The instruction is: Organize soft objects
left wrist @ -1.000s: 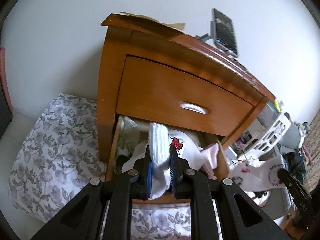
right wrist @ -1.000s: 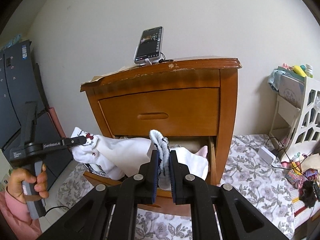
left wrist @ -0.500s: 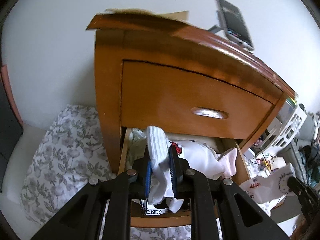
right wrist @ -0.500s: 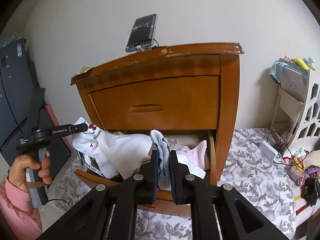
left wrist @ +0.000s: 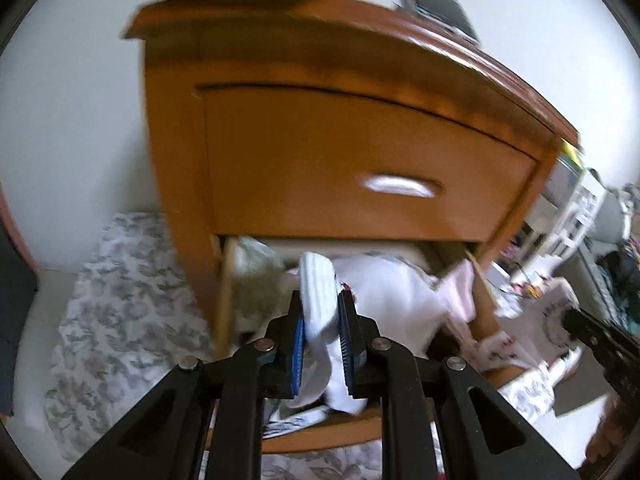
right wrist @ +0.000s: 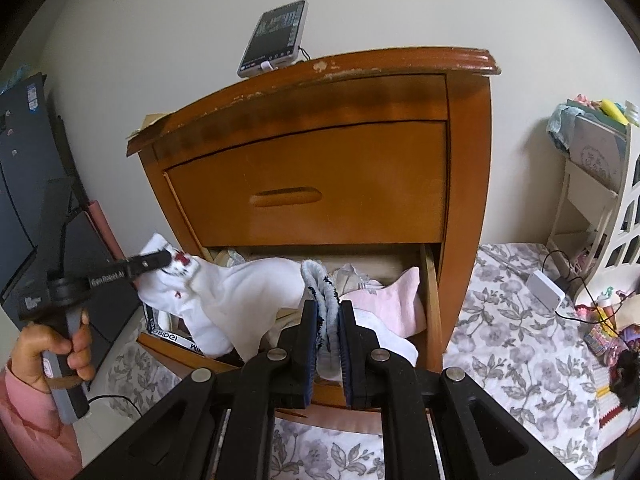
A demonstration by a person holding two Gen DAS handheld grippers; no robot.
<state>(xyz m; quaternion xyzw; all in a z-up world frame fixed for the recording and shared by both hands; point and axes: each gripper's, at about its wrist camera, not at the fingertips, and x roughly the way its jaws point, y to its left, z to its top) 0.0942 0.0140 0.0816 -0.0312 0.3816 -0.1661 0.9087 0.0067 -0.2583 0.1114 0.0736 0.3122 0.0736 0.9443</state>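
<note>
Both grippers' fingers (right wrist: 309, 320) pinch one white sock (right wrist: 244, 292) over the open drawer (right wrist: 430, 280) ahead; seemingly mid-stow, next lowering it inside and releasing.

I'm facing an orange-brown wooden nightstand (right wrist: 320, 184) w/ chipped top edge, set against a plain white wall (right wrist: 160, 40); top drawer (right wrist: 312, 184) closed, bottom one pulled out. Grey floral bedding (right wrist: 512, 300) spreads around its base. White cut-out shelf unit (right wrist: 600, 208) on the right, dark cabinet (right wrist: 24, 168) on the left, soft daylight.
</note>
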